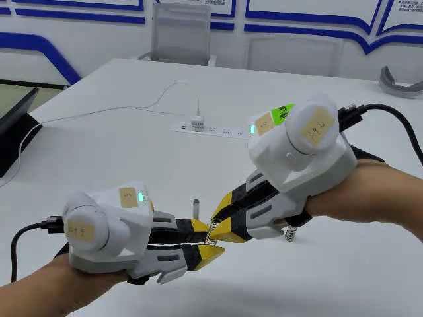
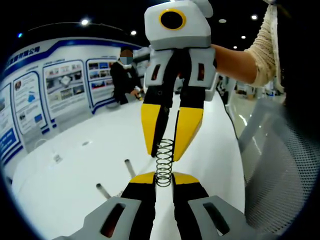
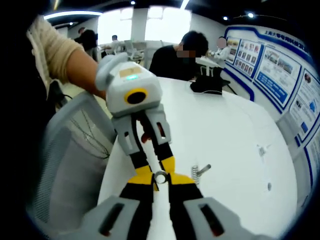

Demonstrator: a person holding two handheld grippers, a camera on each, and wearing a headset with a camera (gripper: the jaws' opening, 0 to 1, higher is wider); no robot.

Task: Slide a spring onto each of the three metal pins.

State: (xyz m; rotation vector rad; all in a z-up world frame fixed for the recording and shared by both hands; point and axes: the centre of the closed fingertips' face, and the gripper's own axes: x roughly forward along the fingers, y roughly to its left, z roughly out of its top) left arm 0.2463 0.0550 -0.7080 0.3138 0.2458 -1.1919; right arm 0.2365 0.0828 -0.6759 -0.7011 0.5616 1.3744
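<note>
A small steel spring (image 1: 211,232) hangs above the white table (image 1: 119,152), caught at both ends. My left gripper (image 1: 210,251) comes in from the lower left and is shut on one end. My right gripper (image 1: 219,224) reaches down from the upper right and is shut on the other. In the left gripper view the spring (image 2: 164,162) stands between my own yellow tips (image 2: 164,178) and the right gripper (image 2: 168,146) opposite. A bare metal pin (image 1: 196,207) stands just behind the tips. Two bare pins (image 2: 130,168) (image 2: 102,190) are on the table. Another pin wears a spring (image 1: 289,232) (image 3: 200,170).
A white power strip (image 1: 208,128) with a plugged charger and a thin cable lies mid-table. A grey chair (image 1: 180,33) stands at the far edge, a dark screen (image 1: 14,132) at the left, a grey headset (image 1: 400,82) at the far right. People sit beyond the table.
</note>
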